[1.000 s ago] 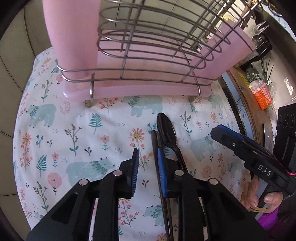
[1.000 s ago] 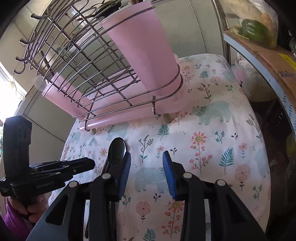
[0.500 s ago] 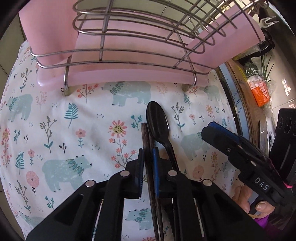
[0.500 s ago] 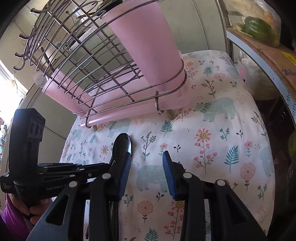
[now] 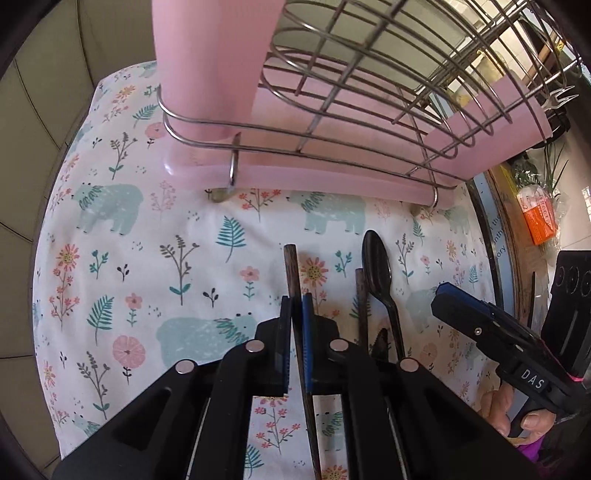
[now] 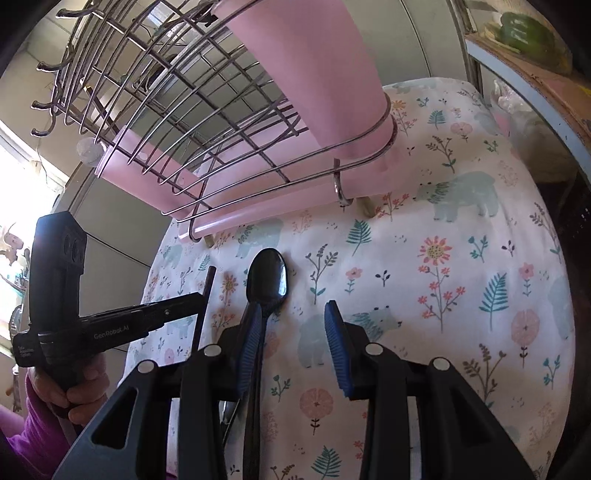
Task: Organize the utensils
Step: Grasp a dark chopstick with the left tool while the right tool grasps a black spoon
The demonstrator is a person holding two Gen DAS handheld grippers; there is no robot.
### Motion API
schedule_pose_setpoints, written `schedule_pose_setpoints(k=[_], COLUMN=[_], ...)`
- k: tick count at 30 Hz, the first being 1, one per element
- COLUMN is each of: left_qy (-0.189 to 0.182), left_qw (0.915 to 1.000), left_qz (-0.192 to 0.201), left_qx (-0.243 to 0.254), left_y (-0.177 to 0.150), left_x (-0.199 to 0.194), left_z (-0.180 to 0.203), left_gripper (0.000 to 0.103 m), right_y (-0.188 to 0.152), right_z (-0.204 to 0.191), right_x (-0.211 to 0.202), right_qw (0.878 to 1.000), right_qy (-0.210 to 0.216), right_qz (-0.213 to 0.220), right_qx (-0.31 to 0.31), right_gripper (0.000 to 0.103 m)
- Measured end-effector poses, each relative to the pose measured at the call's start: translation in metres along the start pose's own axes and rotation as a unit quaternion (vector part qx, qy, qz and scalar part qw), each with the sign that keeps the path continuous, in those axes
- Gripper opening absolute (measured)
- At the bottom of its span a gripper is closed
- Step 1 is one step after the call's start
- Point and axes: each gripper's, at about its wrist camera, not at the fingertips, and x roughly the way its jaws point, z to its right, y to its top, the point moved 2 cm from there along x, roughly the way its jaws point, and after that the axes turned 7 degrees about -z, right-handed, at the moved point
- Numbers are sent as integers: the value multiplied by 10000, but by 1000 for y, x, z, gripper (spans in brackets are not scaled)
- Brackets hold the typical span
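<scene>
Second chopstick (image 5: 361, 295) only in left view, pepper (image 6: 532, 26) only right.

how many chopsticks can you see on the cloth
2. One chopstick is pinched between the left gripper fingers. The second chopstick lies on the cloth just right of it, beside the black spoon. More utensils may be hidden under the grippers.

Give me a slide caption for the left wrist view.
Left tongs shut on one dark chopstick beside a black spoon.

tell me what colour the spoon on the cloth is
Black spoon, clearest in the right wrist view.
</scene>
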Motion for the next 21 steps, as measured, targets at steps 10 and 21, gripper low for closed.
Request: schedule_pose_setpoints(k=[10,21], left_qy=[33,106], left_qw=[9988,9981], left_qz=[-491,-605], left_qx=[-55,-19], left_y=[16,33], left_x=[9,31], left_z=[-7,18], left_gripper=[13,13], right_y=[4,21], right_z=[-3,-5], right_x=[12,28], right_qw=[9991,9960], right_qy=[276,284], right_qz=[-296,-834], right_qx=[148,143], right_gripper=[36,32])
